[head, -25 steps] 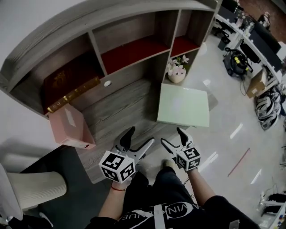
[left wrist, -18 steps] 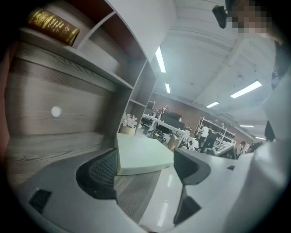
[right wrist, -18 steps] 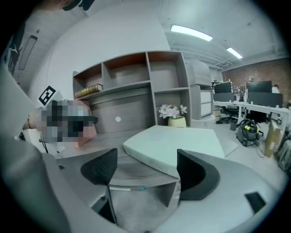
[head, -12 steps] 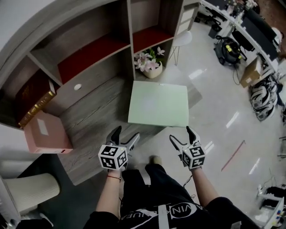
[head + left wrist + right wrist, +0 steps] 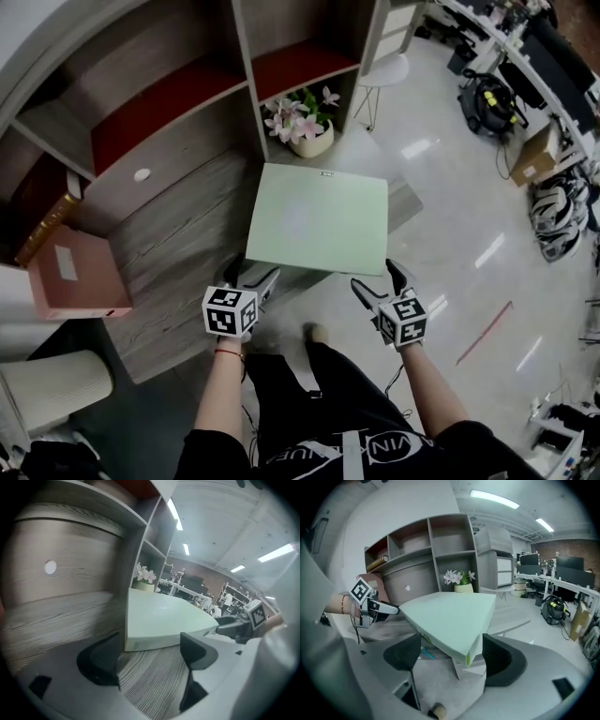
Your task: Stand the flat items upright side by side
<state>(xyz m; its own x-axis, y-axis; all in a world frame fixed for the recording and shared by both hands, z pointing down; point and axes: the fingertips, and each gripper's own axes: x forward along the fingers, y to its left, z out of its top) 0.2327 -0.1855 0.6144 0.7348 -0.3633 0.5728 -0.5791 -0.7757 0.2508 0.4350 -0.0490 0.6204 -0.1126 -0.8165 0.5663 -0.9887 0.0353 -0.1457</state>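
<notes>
the box (image 5: 319, 220) lies flat on the bench (image 5: 178, 234), its near edge overhanging. a pinch on one corner alone could twist it or slide it off as it tips up. left fingers (image 5: 99, 663), just opening, and right fingers (image 5: 502, 660) both gape wide, each framing a near corner and pressing on nothing.

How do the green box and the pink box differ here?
The green box lies centrally on the desk, one corner past its edge; the pink box sits at the desk's left end. The pink box's top bears a white label; the green box's shows none. The green box's corner sits inside the open right tool; the pink box is unattended. Both lie flat.
</notes>
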